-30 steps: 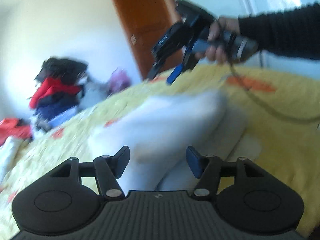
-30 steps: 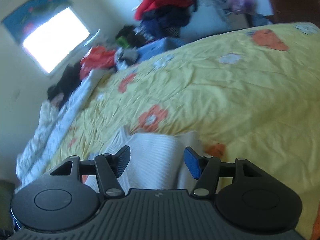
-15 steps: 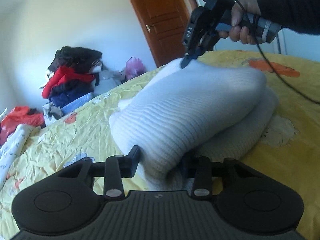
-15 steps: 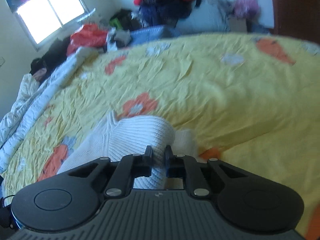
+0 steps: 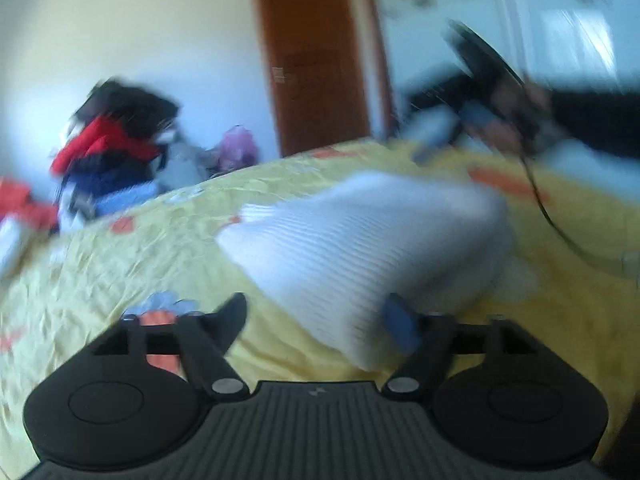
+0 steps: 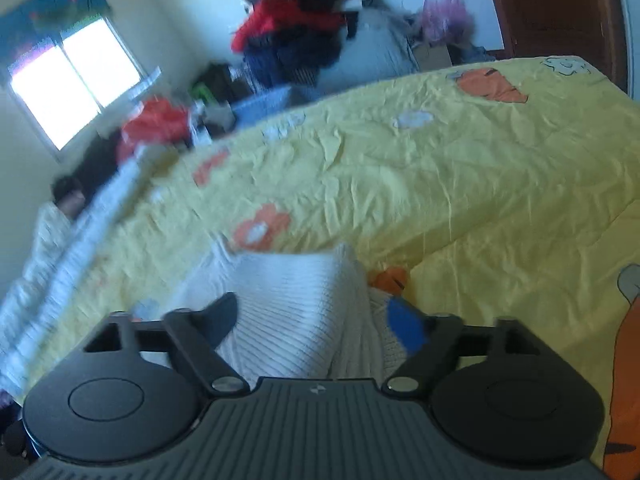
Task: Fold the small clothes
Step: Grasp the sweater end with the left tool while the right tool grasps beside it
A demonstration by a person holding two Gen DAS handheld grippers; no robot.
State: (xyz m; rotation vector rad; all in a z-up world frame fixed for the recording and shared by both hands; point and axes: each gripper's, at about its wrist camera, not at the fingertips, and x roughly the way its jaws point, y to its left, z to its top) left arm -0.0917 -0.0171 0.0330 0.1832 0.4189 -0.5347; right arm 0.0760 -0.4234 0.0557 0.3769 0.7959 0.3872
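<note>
A white ribbed knit garment (image 5: 372, 240) lies folded over itself on the yellow bedspread (image 5: 160, 248). My left gripper (image 5: 320, 320) is at its near corner, its jaws opening, and the pads stand clear of the cloth. In the right wrist view the same white garment (image 6: 292, 304) lies between the fingers of my right gripper (image 6: 312, 318), whose jaws are opening too and no longer pinch it. In the left wrist view the right gripper (image 5: 452, 128) shows blurred beyond the garment, held by a hand in a dark sleeve.
A heap of red, black and blue clothes (image 5: 108, 140) stands against the far wall beside a brown door (image 5: 316, 56). More laundry (image 6: 156, 124) and a white blanket (image 6: 60, 240) lie along the bed's left edge under a window (image 6: 72, 80). A black cable (image 5: 548, 216) trails over the bedspread.
Both grippers were shut on the white garment half a second ago and have let go, their jaws now wide apart. The left gripper has drawn back; the lifted fold has dropped onto the bed.
</note>
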